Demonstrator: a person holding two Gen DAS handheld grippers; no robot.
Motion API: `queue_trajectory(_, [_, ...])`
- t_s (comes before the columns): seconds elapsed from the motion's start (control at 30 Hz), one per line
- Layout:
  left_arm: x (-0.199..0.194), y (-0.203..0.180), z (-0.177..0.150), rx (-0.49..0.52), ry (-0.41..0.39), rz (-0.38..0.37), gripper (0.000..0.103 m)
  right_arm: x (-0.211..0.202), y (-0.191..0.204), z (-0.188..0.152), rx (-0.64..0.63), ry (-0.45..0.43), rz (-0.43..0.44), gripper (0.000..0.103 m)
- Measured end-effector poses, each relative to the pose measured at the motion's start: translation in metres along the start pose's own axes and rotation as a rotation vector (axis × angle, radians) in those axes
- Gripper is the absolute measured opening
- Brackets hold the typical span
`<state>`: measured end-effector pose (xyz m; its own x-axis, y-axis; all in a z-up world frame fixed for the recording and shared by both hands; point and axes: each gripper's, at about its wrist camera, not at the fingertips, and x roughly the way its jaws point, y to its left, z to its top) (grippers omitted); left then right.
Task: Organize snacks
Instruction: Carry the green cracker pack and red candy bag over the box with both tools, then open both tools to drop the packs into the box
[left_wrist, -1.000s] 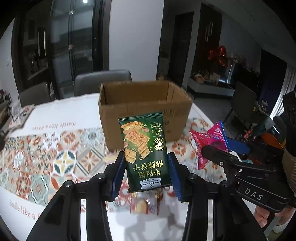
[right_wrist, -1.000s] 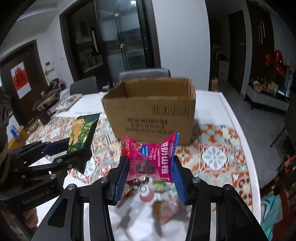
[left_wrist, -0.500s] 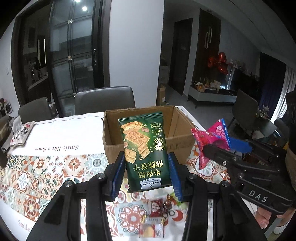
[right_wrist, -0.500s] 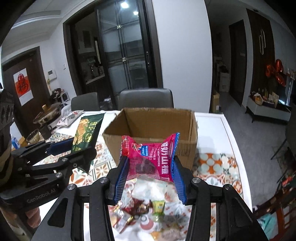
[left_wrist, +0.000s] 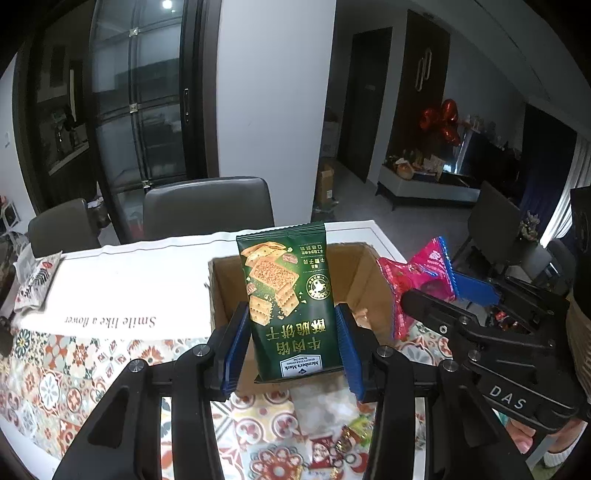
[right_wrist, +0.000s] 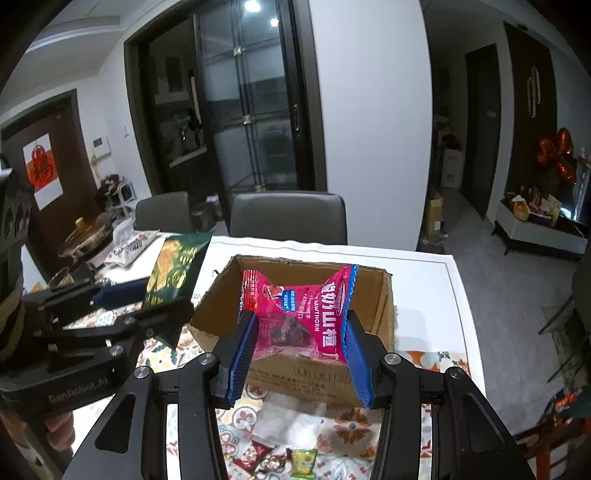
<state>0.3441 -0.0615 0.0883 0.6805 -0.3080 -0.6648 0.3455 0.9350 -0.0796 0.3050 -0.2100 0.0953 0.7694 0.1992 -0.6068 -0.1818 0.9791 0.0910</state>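
A: Left wrist view first. What to see?

B: Left gripper (left_wrist: 291, 341) squeezed shut on the green cracker bag (left_wrist: 290, 308), held upright, dead centre. Cardboard box (left_wrist: 221, 291) right behind it, top open. Right gripper (left_wrist: 424, 299) at 3 o'clock, pinching the pink hawthorn bag (left_wrist: 413, 277), near the box's right edge.

A: Anything left on the surface (left_wrist: 122, 280)?

B: Yes. Small wrapped candies (left_wrist: 332, 446) at 6 o'clock, not packed yet. A white packet (left_wrist: 35, 284) far off at 9 o'clock.

A: Now the right wrist view?

B: Right gripper (right_wrist: 299, 349) closed tight on the pink hawthorn bag (right_wrist: 299, 314), in front of the box's (right_wrist: 317, 376) open mouth. Left gripper (right_wrist: 122, 295) at 9 o'clock, gripping the green cracker bag (right_wrist: 177, 273), just left of the box. More small wrapped candies (right_wrist: 280, 458) at 6 o'clock.

A: How far along?

B: Looks like early to middle. Two bags lifted, none dropped in yet. Hard to tell what sits inside the box. Candies to pick up after.

A: Room to move?

B: Plenty above the box. Need to clear the near cardboard wall first. Grippers side by side, so careful not to bump. Surface edge close at 3 o'clock.
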Motion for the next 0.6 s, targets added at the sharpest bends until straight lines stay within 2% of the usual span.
queue_trajectory(0.33, [0.049,0.013,0.015,-0.003,0.087,0.019,0.045,0.045,-0.019,0.016,0.032,0.091,0.016,0.048])
queue_trajectory(0.53, [0.072,0.022,0.016,-0.037,0.138,0.045,0.046,0.070,-0.028,0.017,0.045,0.135,0.001,0.048])
queue_trajectory(0.6, [0.078,0.024,0.016,-0.056,0.150,0.059,0.050,0.077,-0.029,0.016,0.050,0.142,-0.008,0.050])
